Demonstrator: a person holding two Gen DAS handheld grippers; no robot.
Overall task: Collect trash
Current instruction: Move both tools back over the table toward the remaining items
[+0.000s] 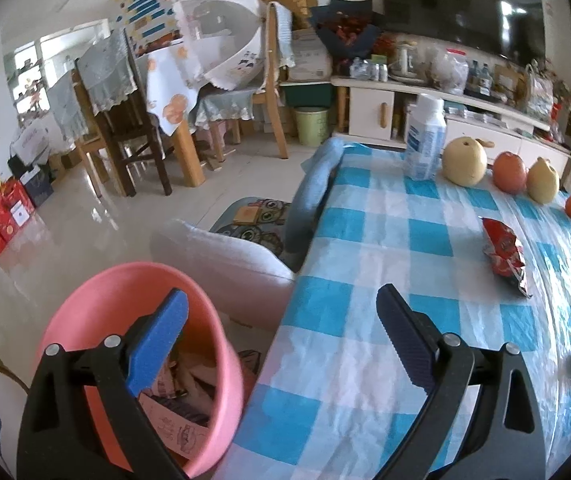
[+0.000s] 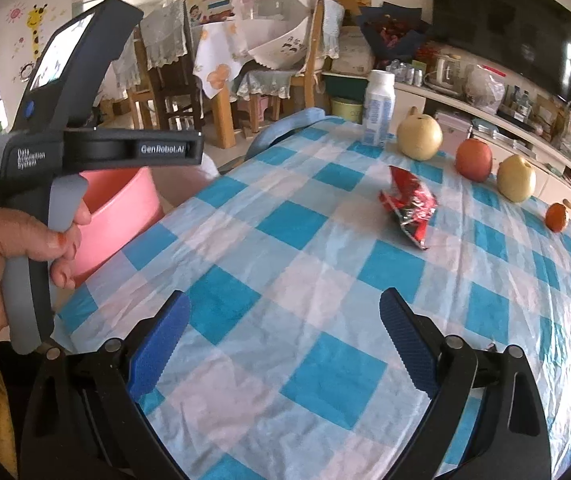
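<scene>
A blue-and-white checked tablecloth (image 2: pixel 305 240) fills the centre and right of both views. Your left gripper (image 1: pixel 281 312) hangs spread wide and empty, one pad over the pink bin (image 1: pixel 85 308) at lower left, which holds paper scraps. Your right gripper (image 2: pixel 285 320) is likewise released above the cloth. The crumpled red snack wrapper (image 2: pixel 407 204) lies right of centre, near the pears, apple and bottle (image 2: pixel 379 108) at upper right.
</scene>
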